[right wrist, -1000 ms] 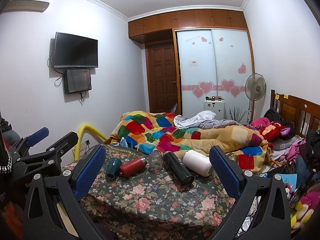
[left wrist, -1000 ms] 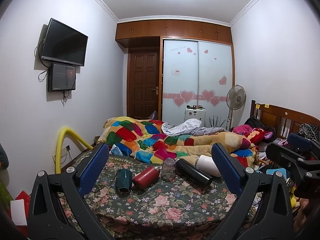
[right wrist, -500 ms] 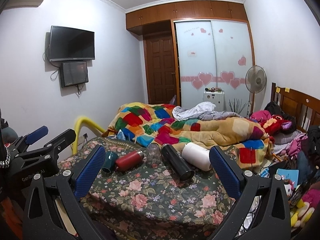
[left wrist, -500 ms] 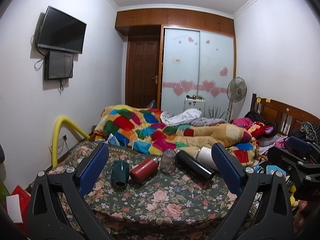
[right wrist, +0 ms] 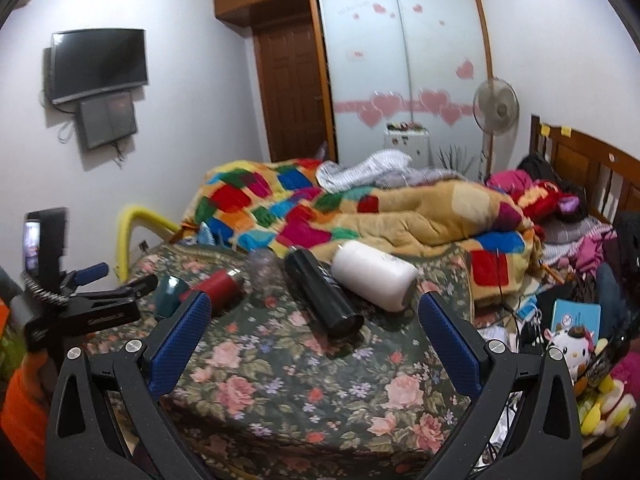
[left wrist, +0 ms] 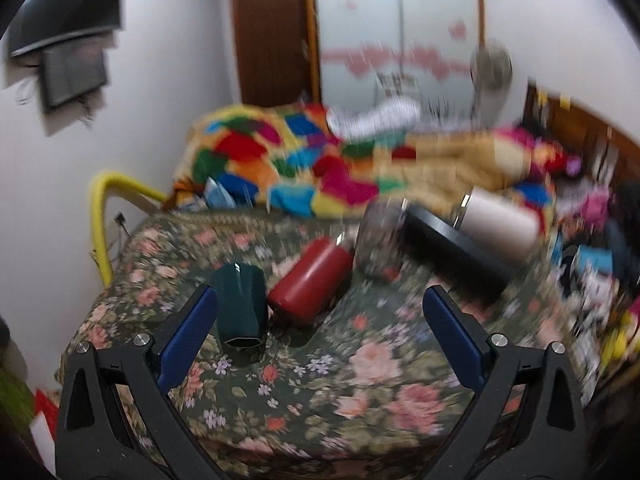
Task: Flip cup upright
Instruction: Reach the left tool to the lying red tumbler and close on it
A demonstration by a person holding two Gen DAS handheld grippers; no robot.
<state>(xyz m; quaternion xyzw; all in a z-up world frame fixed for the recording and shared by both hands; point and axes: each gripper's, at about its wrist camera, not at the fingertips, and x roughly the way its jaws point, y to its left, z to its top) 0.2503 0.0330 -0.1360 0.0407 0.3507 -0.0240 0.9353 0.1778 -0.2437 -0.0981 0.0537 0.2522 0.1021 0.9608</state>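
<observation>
Your left gripper (left wrist: pixel 318 316) is spread wide and holds nothing, low in the frame, its left pad just beside the dark green cup (left wrist: pixel 239 312) lying on the floral cloth (left wrist: pixel 360 380). Centre the jaws across its body before closing. The right gripper (right wrist: pixel 314 320) is also released, idle

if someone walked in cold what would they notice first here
Probably the row of cups and flasks on the floral cloth: a dark green cup at the left, a red flask, a clear glass, a black flask and a white flask at the right, most on their sides. Behind them, the bright patchwork quilt fills the bed. Both the left gripper and right gripper hang open in front.
</observation>
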